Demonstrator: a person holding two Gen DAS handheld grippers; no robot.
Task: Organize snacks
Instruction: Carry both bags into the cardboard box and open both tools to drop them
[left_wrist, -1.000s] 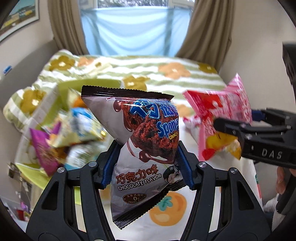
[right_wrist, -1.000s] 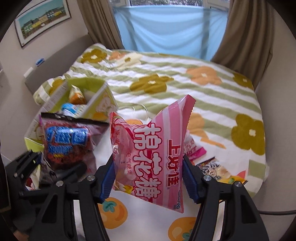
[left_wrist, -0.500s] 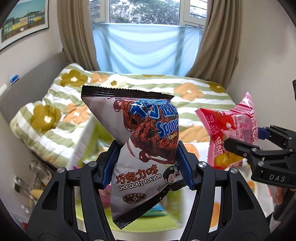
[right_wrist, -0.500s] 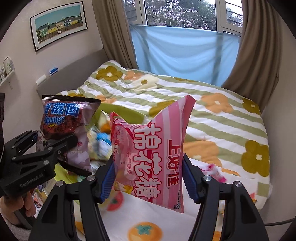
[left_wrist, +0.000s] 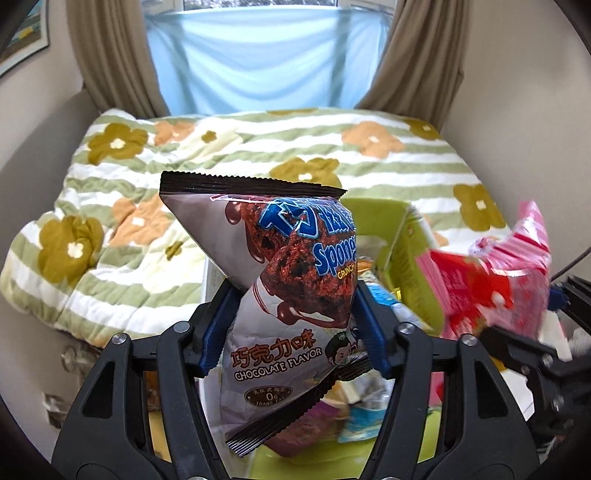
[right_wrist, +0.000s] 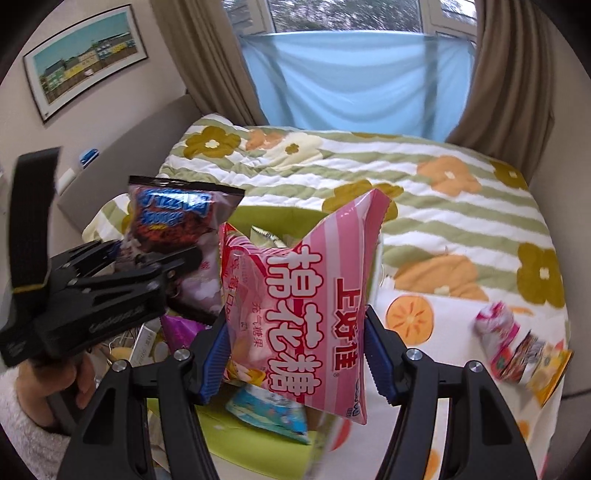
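A brown chocolate sponge snack bag (left_wrist: 295, 288) hangs upright between the blue pads of my left gripper (left_wrist: 294, 297). The pads still touch its sides while the jaws are opening. Below and to its right is an open green box (left_wrist: 373, 214) with several snack packets in it. My right gripper (right_wrist: 295, 325) is shut on a pink striped marshmallow bag (right_wrist: 306, 306), held upright over the same green box (right_wrist: 258, 216). In the right wrist view the left gripper (right_wrist: 147, 258) and chocolate bag (right_wrist: 173, 218) are at the left. In the left wrist view the pink bag (left_wrist: 495, 280) is blurred at the right.
Behind the box, a flowered green-striped quilt (right_wrist: 424, 177) covers the bed. A white cloth with orange fruit prints (right_wrist: 410, 317) lies at the right with a few loose snack packets (right_wrist: 524, 354) on it. A person's hand (right_wrist: 59, 384) holds the left gripper's handle. Curtains and a window stand beyond.
Both grippers have carried their bags leftward, from above the fruit-print cloth to over the green box. Each bag sits the same way between its pads.
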